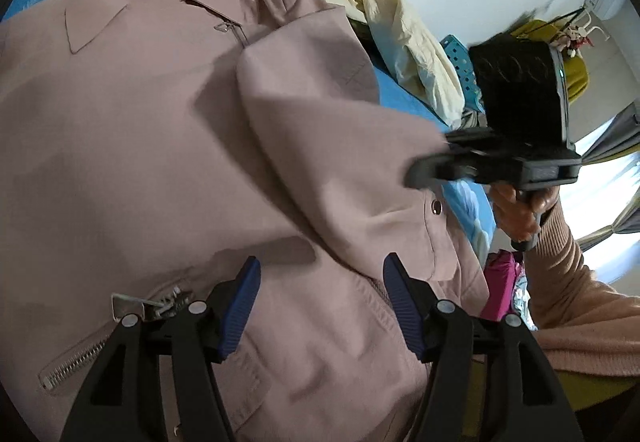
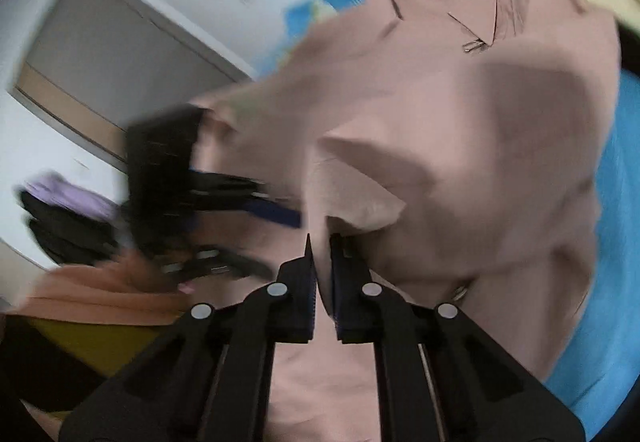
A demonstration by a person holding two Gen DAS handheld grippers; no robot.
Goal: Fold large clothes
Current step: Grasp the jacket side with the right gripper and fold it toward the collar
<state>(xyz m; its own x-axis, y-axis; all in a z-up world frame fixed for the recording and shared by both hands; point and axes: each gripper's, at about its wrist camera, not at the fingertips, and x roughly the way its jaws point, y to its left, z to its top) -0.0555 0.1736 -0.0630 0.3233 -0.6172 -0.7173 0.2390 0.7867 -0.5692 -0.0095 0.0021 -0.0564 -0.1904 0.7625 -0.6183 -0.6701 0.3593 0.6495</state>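
Note:
A dusty-pink zip jacket (image 1: 132,146) lies front-up on a blue surface (image 1: 404,98), collar at the far side. Its right sleeve (image 1: 320,146) is lifted and drawn across the body. My left gripper (image 1: 322,270) is open and empty, hovering over the jacket's lower part near the zip pull (image 1: 132,306). My right gripper (image 2: 322,242) is shut on a fold of the pink sleeve (image 2: 360,178) and holds it raised; the right wrist view is motion-blurred. The right gripper also shows in the left wrist view (image 1: 428,166), at the sleeve's end.
A pale yellow garment (image 1: 400,14) is piled at the far right beyond the jacket, beside a blue perforated basket (image 1: 460,58). The blue surface's right edge (image 2: 608,282) runs close to the jacket. A window and curtains are to the right. The left gripper (image 2: 224,198) appears blurred in the right view.

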